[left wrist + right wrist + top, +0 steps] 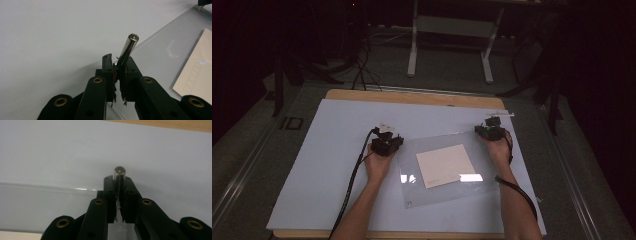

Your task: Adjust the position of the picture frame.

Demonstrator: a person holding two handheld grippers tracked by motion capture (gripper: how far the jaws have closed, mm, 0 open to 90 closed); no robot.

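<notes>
left tongs (119, 65) pinch a metal pin (128, 48), tilted, gripped near its low end. right tongs (119, 182) pinch a second pin (119, 173), seated deeper. clear sheet (437, 172) with the paper card (445, 165) lies between the two tongs, its far corners just by their tips. risk, i'd say: the tilted left pin pivots out of the grip and rolls off; pushing it down skewed could shift the slick sheet.

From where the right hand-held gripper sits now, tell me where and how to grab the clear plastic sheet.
Take the clear plastic sheet by a bare corner or edge, coming in low from outside it. It lies flat on the table, so only its thin rim fits between jaws. The right hand-held gripper is shut on a metal rod.
</notes>
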